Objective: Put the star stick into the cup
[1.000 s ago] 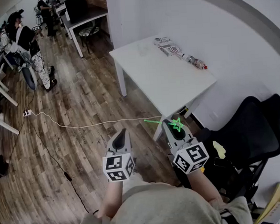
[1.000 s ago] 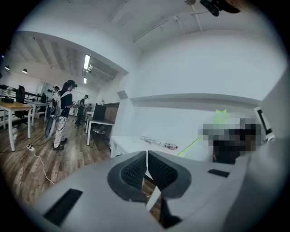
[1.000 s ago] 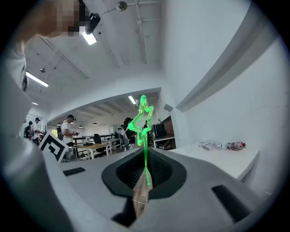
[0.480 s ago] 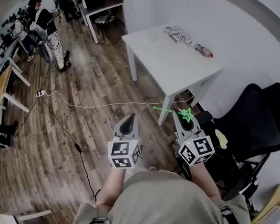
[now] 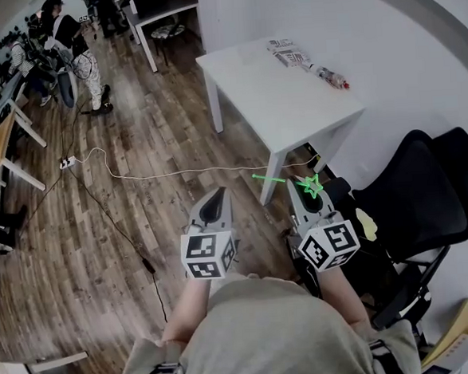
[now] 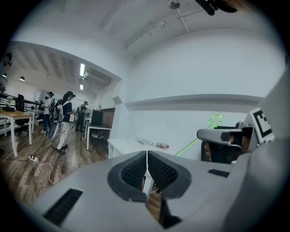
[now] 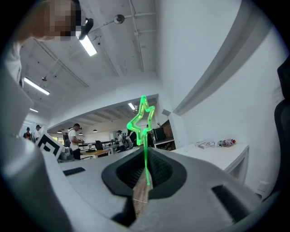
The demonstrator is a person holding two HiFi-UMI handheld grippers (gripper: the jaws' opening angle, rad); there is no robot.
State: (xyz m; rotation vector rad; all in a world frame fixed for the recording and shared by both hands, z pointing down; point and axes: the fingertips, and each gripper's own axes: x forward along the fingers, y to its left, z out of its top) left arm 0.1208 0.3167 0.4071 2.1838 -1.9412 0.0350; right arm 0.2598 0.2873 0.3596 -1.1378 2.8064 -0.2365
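Between right gripper (image 7: 146, 172) jaws: thin glowing-green plastic star stick (image 7: 142, 118), clamped on its shaft. Left gripper (image 6: 147, 172) jaws together, empty. No cup in any view, so locate it first. Keep clamp firm, lead w/ the shaft end.

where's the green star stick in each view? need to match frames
Head view: star stick lower centre-right, at the right gripper's tip.
Left gripper view: star stick right of centre, against the white wall.
Right gripper view: star stick centre, upright, clamped in the jaws.
Shared landmark: the white table.
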